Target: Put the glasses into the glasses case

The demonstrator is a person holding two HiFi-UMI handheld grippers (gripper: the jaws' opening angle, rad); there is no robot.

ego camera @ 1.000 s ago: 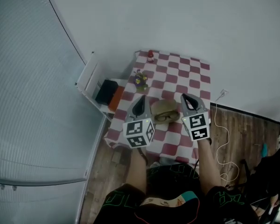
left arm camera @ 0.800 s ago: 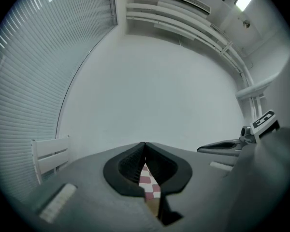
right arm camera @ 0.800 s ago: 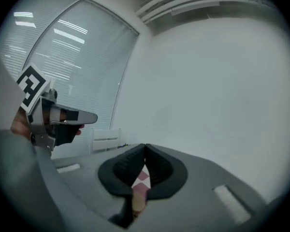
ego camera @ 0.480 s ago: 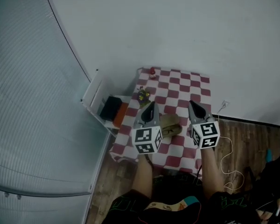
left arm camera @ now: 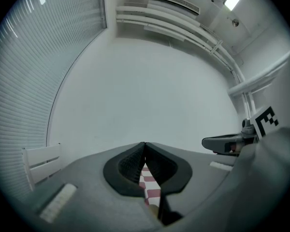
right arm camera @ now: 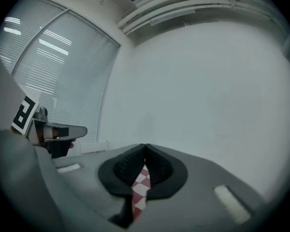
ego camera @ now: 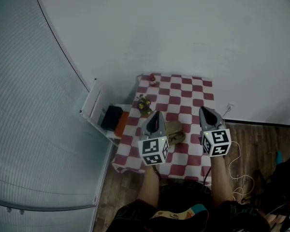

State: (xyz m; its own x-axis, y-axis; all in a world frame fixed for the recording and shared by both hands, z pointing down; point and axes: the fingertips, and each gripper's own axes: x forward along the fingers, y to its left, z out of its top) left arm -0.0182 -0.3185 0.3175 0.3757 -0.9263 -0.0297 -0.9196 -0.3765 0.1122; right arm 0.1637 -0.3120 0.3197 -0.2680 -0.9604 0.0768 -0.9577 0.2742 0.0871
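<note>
A tan glasses case (ego camera: 176, 131) lies on the red-and-white checked table (ego camera: 183, 93), near its front edge. I cannot make out the glasses in any view; the left gripper covers the case's left part. My left gripper (ego camera: 157, 114) hangs above the table just left of the case, jaws shut with nothing between them (left arm camera: 144, 144). Right of the case, my right gripper (ego camera: 203, 110) is also shut and empty (right arm camera: 145, 146). Both gripper views point at the white wall, with only a sliver of checked cloth showing between the jaws.
A small flower pot (ego camera: 144, 103) and a little red object (ego camera: 152, 79) stand along the table's left side. A white rack (ego camera: 93, 105) holding black and orange items (ego camera: 117, 120) sits left of the table. A white cable (ego camera: 232, 151) trails over the wooden floor at right.
The head view has shifted, so the table sits lower and smaller in frame. The glasses showed on the case a second ago; the left gripper now hides that spot. Both grippers stay shut.
</note>
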